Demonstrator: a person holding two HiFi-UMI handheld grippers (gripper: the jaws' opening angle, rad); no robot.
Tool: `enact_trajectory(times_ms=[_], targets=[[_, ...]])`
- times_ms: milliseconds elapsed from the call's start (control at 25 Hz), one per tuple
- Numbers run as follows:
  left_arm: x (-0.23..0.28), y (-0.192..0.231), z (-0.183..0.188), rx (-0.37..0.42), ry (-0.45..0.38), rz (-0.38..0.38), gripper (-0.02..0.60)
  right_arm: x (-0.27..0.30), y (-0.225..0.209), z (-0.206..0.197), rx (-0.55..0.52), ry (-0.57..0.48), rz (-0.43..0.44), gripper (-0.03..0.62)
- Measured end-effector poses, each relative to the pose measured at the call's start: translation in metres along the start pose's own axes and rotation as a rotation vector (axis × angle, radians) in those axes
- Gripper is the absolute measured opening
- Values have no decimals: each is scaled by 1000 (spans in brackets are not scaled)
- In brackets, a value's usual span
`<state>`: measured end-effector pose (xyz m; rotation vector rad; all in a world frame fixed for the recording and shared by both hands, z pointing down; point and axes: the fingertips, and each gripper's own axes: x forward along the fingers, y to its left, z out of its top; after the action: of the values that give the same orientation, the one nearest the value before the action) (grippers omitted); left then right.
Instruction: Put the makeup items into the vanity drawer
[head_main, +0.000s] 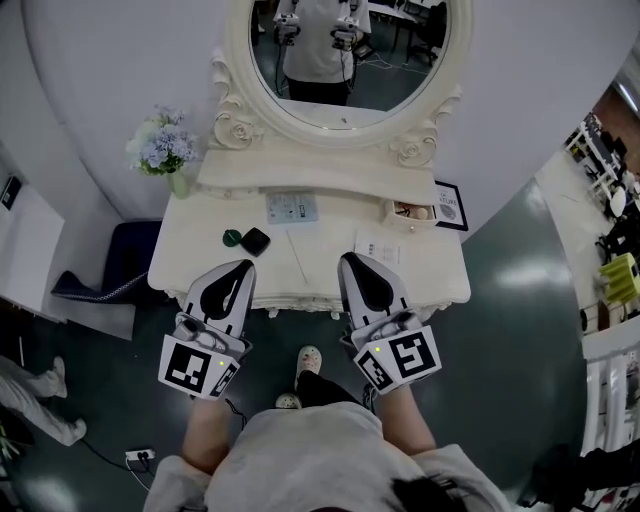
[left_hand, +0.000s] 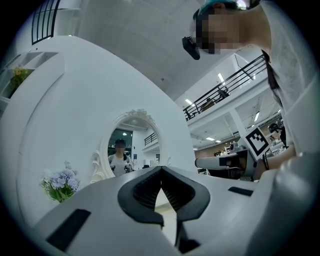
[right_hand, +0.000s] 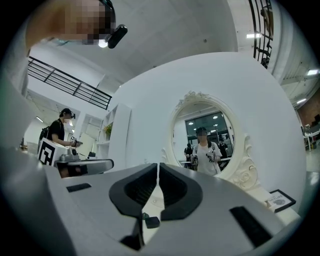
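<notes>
A green makeup item and a black makeup item lie just beside each other on the cream bench, left of its middle. A small drawer stands open at the back right, below the oval mirror. Flowers stand at the back left corner. The left gripper and the right gripper hang over the front edge, well apart from the items. Each is clenched, with nothing between its jaws.
</notes>
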<state>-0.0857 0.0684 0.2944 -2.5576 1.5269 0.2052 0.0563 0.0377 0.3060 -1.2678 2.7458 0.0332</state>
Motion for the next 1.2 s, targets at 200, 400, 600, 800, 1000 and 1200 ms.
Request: enact_trajectory(times_ms=[200,400,600,800,1000,1200], targets=[[34,14,-4,6,-4,0,14,29,-23,-1,-14,4,16,28],[64,34,-8,8,-10,23,14,60,-46,-2,-15,4,35,28],[92,46,-12,18,-15,43,14,86,-67,-3,-18,0,64,28],[117,53,-15,36,-17,62,14,105,-87,-4,-12,-9,93,28],[131,56,-19,44,-28,71,14,120,-96,-11,-2,-10,122,28],[136,67,-23,42,-25,82,14,132,-97,-17,8,0,134,28]])
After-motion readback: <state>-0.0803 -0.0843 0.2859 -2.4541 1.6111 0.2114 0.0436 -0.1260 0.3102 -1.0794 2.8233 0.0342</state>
